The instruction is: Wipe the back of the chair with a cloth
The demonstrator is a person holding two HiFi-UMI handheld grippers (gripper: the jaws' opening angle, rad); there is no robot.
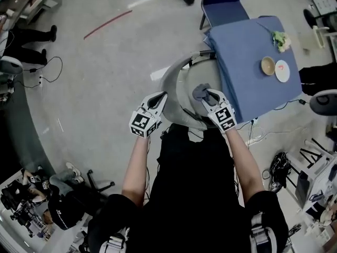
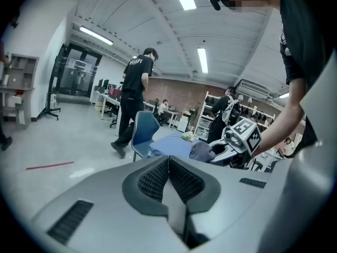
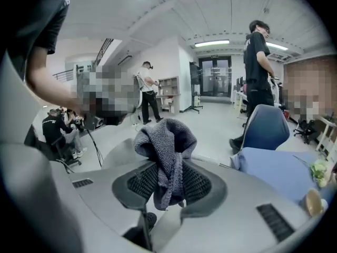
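**A:** Where do things stand for the wiping?

**B:** The pale grey, curved plastic chair back (image 1: 172, 80) sits right below the person, close against the blue-draped counter (image 1: 247, 57). The bunched grey knitted cloth (image 1: 200, 92) is over the inner face of that curve. I can't tell from here whether it touches the surface.

**A:** So how would you wipe it well?

**B:** I'd follow the curve in long strokes that overlap, rather than dabbing at it. The shell bends, so the wrist has to turn with it to hold the cloth flat. Most of the cloth bulges out in front of the jaws, which I think is good, because the soft part meets the plastic and the hard tips don't. The chair may slide or swivel under pressure, so light, even pressure seems wise. The counter edge is very near on the right, so strokes that way should be short.

**A:** And the arms?

**B:** Both bare forearms reach forward from the body with the elbows bent. The right tool (image 1: 209, 95) angles up and left over the chair back, with its jaws clamped on the cloth (image 3: 166, 152). The left tool (image 1: 160, 97) is at the left rim and angled inward. Its jaws are pressed together with nothing between them.
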